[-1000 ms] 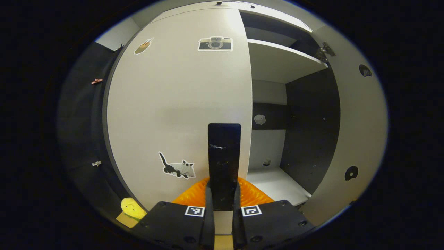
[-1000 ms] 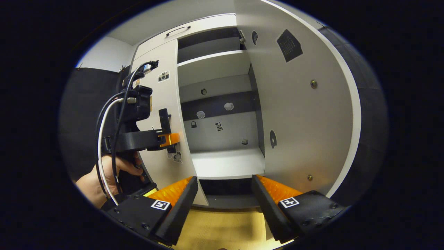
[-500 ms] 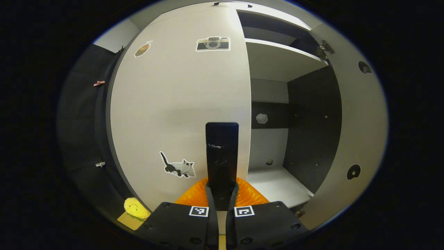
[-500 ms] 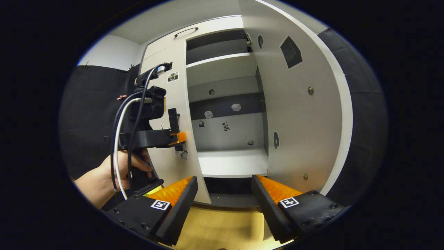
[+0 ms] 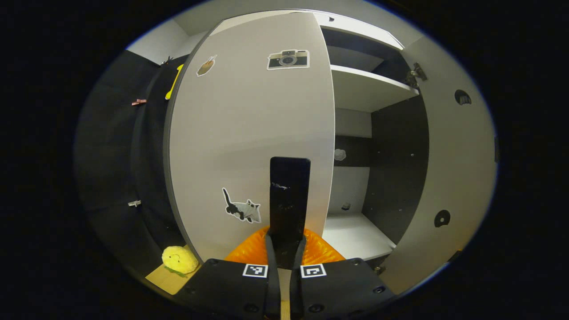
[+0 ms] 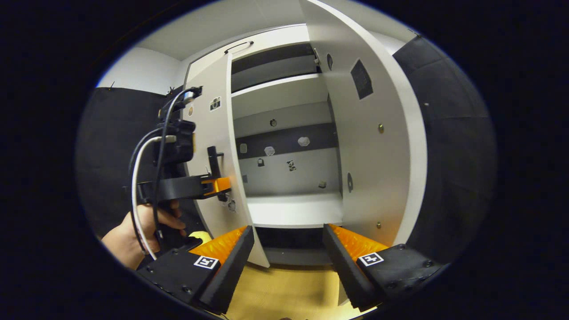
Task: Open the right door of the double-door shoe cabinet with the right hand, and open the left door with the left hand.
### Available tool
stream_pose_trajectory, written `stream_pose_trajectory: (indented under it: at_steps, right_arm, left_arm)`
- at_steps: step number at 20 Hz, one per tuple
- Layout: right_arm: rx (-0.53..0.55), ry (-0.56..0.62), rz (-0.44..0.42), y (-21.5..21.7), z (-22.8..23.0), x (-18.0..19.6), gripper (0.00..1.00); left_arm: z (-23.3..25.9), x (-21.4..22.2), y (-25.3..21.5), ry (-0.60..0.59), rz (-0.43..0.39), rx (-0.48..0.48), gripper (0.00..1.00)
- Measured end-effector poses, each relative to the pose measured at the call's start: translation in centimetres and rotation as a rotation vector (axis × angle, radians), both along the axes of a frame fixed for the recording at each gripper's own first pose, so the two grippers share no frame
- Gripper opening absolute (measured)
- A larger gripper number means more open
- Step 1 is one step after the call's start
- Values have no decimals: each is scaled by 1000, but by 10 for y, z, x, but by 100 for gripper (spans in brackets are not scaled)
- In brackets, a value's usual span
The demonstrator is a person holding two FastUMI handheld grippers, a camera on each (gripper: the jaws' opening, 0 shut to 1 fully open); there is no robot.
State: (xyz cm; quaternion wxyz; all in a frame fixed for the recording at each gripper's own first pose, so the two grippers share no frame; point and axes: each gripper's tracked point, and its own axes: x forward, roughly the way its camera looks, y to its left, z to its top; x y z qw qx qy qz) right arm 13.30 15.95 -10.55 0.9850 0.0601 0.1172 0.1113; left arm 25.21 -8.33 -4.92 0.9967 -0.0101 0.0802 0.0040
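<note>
Since the earlier frame your left door (image 5: 249, 133) has swung outward because your left tool (image 5: 285, 249) is pinched on its handle (image 5: 289, 195); right door (image 6: 369, 146) stands wide, right tool (image 6: 288, 249) spread, idle.

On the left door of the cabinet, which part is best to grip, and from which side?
Grip the upright black handle near the left door's free edge, coming straight at the door's front with a finger on each side. It is a narrow vertical bar; the left gripper seems to clamp it this way.
</note>
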Motion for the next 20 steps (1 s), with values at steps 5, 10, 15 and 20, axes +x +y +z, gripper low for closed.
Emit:
stream_pose_trajectory:
  at_steps: [5,10,15,20]
  right_arm:
    - [33,10,-119,12,8,-32,98]
    - [-23,-13,-164,37,7,-74,98]
    - [-29,-2,-186,55,8,-95,98]
    - [-49,-22,-206,59,14,-100,98]
  left_arm:
    - [0,-9,8,-21,-82,-2,14]
    - [0,-17,16,-44,-134,-1,12]
    - [2,-40,40,-58,-155,-27,12]
    - [5,-64,84,-78,-142,9,12]
